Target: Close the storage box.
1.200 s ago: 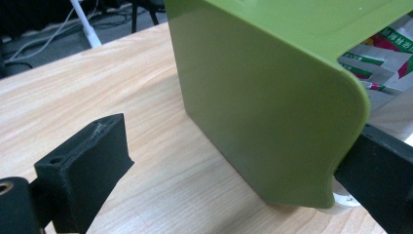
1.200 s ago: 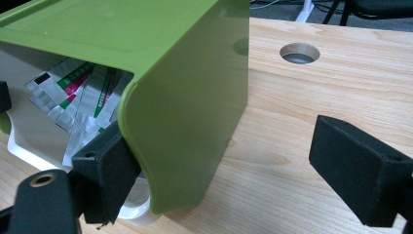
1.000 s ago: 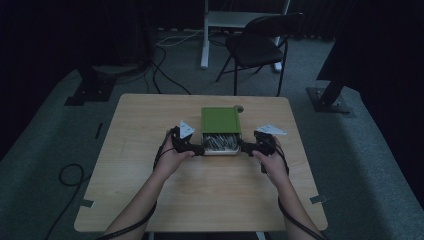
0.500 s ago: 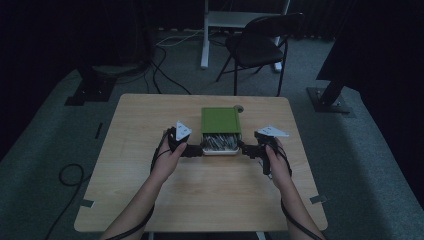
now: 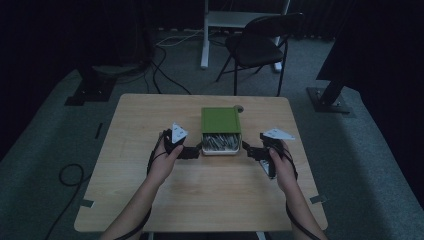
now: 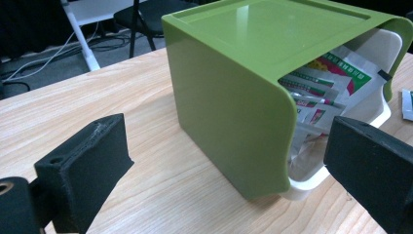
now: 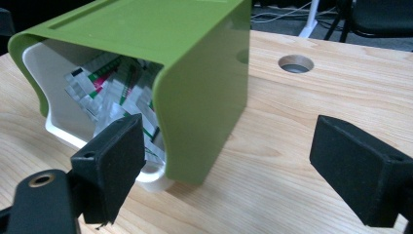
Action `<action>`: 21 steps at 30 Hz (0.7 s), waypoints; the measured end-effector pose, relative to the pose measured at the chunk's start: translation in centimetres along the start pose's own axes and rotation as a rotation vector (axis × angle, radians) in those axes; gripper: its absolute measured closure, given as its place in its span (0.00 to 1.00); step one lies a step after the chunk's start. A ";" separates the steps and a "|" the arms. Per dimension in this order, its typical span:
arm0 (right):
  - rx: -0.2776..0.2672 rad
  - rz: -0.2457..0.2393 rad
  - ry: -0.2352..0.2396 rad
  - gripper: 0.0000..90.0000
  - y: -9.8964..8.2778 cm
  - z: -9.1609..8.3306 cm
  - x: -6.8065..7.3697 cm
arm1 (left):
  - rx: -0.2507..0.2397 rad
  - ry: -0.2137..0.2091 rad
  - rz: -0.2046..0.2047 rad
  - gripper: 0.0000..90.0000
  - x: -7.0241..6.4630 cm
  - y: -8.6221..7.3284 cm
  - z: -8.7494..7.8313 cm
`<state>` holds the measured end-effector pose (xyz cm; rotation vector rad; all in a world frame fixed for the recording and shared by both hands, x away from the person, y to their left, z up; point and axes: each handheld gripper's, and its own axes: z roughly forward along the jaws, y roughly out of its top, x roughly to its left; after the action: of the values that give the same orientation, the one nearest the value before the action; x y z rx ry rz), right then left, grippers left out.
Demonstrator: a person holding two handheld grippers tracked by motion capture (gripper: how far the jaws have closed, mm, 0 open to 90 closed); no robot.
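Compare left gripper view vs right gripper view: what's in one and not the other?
Left gripper view: a loose packet on the table at the right edge, beyond the box, plus a chair and a white stand behind. Right gripper view: a round hole in the tabletop. Both: the green box with its white tray of packets showing at the open end, the wooden table, and that gripper's own black jaws spread wide.

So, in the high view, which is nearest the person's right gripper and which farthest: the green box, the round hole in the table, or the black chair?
From the right gripper:
1. Green box, just left of it.
2. Round hole, behind the box's far corner.
3. Black chair, on the floor beyond the table.
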<state>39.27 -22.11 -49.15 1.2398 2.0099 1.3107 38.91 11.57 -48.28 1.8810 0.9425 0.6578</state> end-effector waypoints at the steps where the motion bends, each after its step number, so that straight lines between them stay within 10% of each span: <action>1: -0.001 0.003 0.000 0.14 -0.1 -0.1 -0.1 | 0.001 0.001 -0.003 0.04 0.0 -0.1 -0.1; 21: 0.031 0.012 -0.078 0.14 -3.1 -3.6 -2.5 | 0.043 0.053 -0.041 0.04 1.6 -3.2 -2.1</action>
<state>36.51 -26.51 -50.58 1.2991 1.9784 1.2219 37.09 14.86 -50.10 1.8852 1.0342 0.6697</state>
